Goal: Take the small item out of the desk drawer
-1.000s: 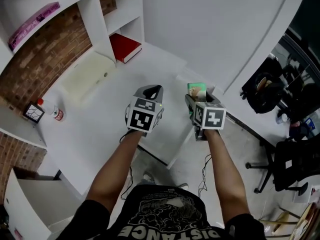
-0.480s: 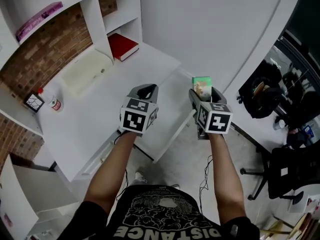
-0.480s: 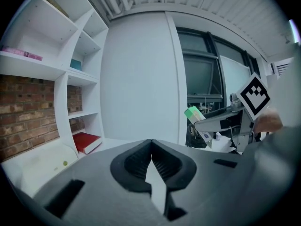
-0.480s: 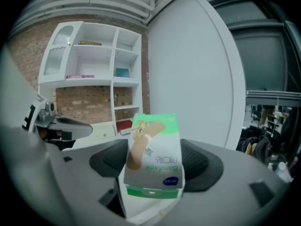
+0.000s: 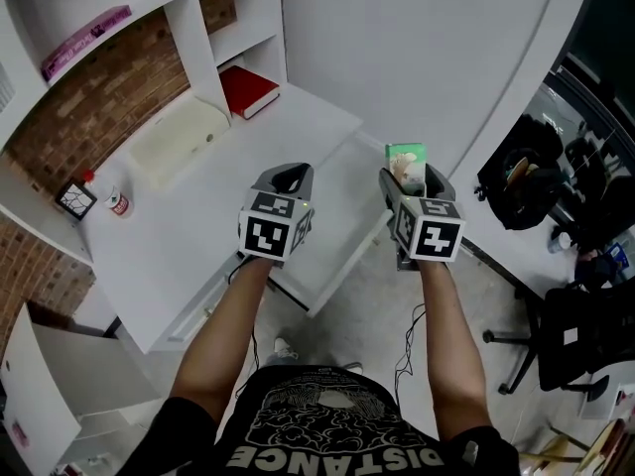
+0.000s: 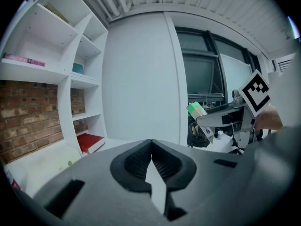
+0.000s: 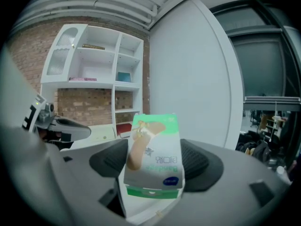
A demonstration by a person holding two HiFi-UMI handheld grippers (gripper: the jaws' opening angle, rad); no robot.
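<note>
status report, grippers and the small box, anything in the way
Left gripper shut, empty. Right gripper shut on the small green-and-white box, held up above the desk. Nothing blocking that shows.

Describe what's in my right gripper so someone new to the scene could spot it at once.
Find the white desk, then the right gripper raised off its right end. Clamped between its jaws is a small carton, white with green bands and a plaster picture; nothing else nearby is green.
</note>
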